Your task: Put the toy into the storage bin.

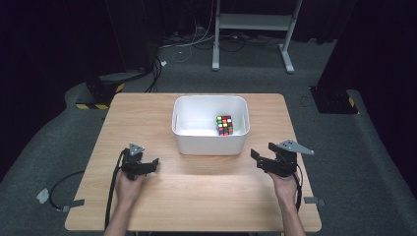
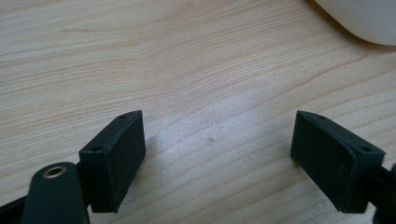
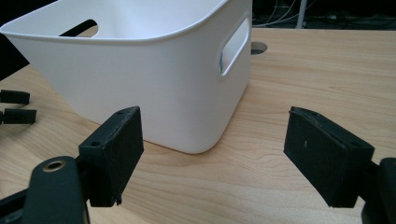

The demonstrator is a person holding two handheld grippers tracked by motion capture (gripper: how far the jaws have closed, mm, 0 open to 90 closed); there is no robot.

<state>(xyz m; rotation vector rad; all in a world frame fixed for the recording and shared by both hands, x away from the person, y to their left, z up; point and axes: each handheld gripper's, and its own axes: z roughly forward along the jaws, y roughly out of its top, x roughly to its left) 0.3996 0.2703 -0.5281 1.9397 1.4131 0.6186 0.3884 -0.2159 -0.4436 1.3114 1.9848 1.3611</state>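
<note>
A white plastic bin [image 1: 209,142] stands at the middle of the wooden table [image 1: 206,196]. Inside it, towards its right wall, lies a multicoloured puzzle cube [image 1: 224,125]. My left gripper [image 1: 147,164] rests low over the table to the bin's front left, open, with bare wood between its jaws [image 2: 217,121]. To the bin's front right is my right gripper [image 1: 258,161], also open and holding nothing [image 3: 212,114]. It faces the bin's near corner [image 3: 154,79], whose side has a handle slot [image 3: 233,46]. The bin's rounded edge [image 2: 364,18] reaches the top right of the left gripper view.
A white metal stand [image 1: 251,29] and loose cables [image 1: 187,46] lie on the grey carpet beyond the table. Black equipment bases with yellow stripes [image 1: 98,93] flank the far corners. The left gripper's two jaws [image 3: 14,105] appear at the far left of the right gripper view.
</note>
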